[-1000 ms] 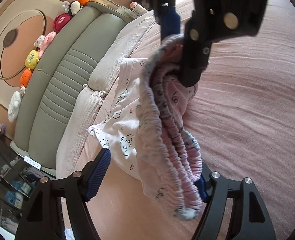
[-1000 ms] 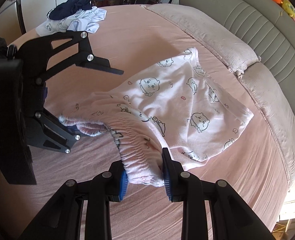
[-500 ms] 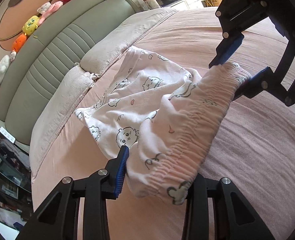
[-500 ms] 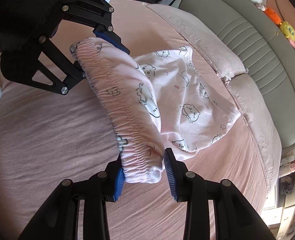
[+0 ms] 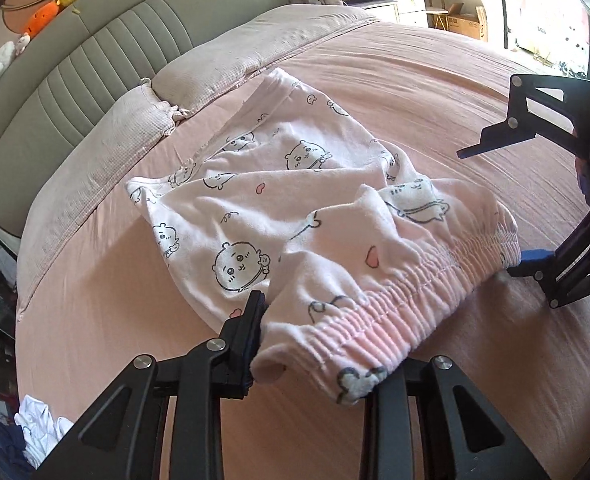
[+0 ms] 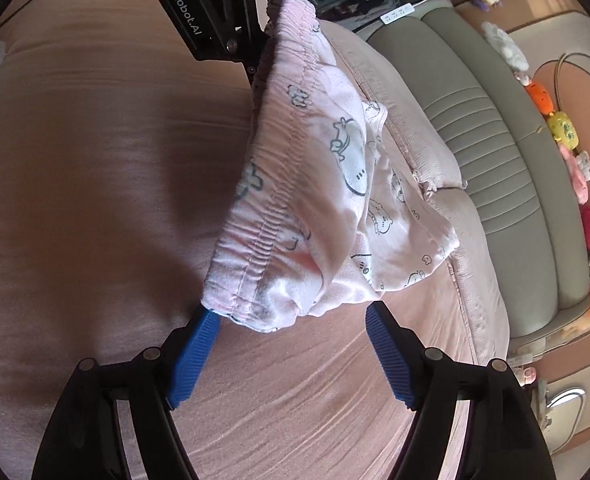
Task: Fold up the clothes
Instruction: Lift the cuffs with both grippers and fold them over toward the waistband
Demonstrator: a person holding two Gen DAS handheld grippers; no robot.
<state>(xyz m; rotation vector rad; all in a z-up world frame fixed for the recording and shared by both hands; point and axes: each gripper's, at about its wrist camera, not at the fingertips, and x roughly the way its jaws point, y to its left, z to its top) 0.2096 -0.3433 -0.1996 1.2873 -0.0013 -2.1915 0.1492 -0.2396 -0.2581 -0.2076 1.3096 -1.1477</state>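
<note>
Since the earlier frame the pink printed shorts (image 5: 295, 216) have come down onto the bed (image 5: 415, 92) near its pillow edge; right gripper (image 6: 291, 344) has just spread wide, apparently releasing the waistband; left gripper (image 5: 319, 344) has just been closing and stays clamped on it.

- I see pale pink shorts (image 5: 295, 208) printed with cartoon animal faces and small hearts, lying rumpled on the pink bed (image 5: 435, 80).
- Their gathered elastic waistband (image 5: 395, 300) runs along the near edge, one end lifted off the bed.
- The leg ends reach toward the pillows (image 5: 143, 128); they look folded over, though I can't be sure.
</note>
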